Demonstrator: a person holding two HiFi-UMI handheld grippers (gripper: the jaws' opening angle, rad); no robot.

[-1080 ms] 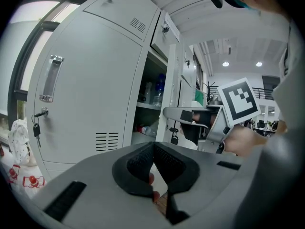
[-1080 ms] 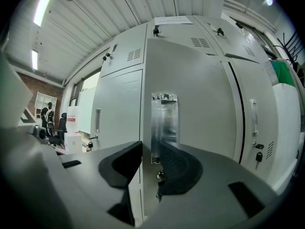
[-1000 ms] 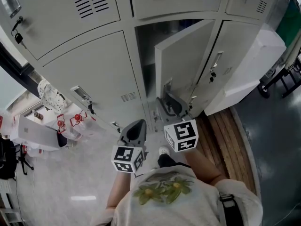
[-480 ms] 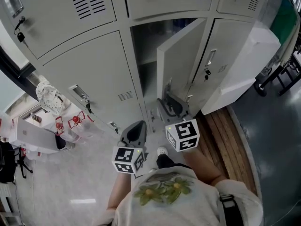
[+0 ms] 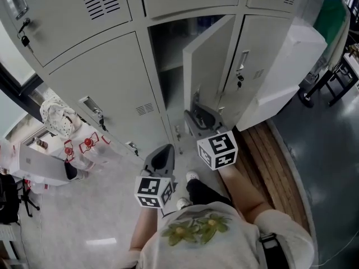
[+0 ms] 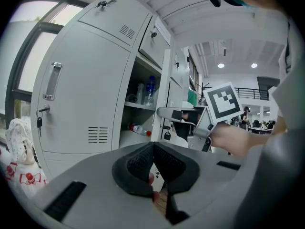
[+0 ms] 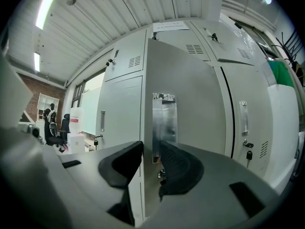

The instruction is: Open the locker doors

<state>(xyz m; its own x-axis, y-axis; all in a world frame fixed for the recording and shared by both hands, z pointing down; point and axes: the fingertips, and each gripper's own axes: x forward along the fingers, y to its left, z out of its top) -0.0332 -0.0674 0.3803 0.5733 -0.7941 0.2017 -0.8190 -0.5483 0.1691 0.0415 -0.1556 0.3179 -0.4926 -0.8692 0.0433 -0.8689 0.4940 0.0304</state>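
Note:
The middle locker's grey door (image 5: 210, 66) stands partly open, and bottles (image 6: 145, 90) show on a shelf inside. My right gripper (image 5: 196, 110) is at this door's free edge. In the right gripper view its jaws (image 7: 150, 149) straddle the edge, one pad on each side by the metal handle plate (image 7: 164, 123), shut on the door. My left gripper (image 5: 162, 151) hangs lower left, in front of the closed left door (image 5: 106, 88). Its pads (image 6: 153, 144) meet with nothing between them.
A closed locker door (image 5: 252, 55) with a key is right of the open one. A large white box (image 5: 291, 66) stands at the right by a wooden platform (image 5: 269, 156). A patterned bag (image 5: 56, 116) and red-and-white items lie at the left.
The open door has swung slightly wider with my right gripper on its edge. The left gripper has drifted only a little.

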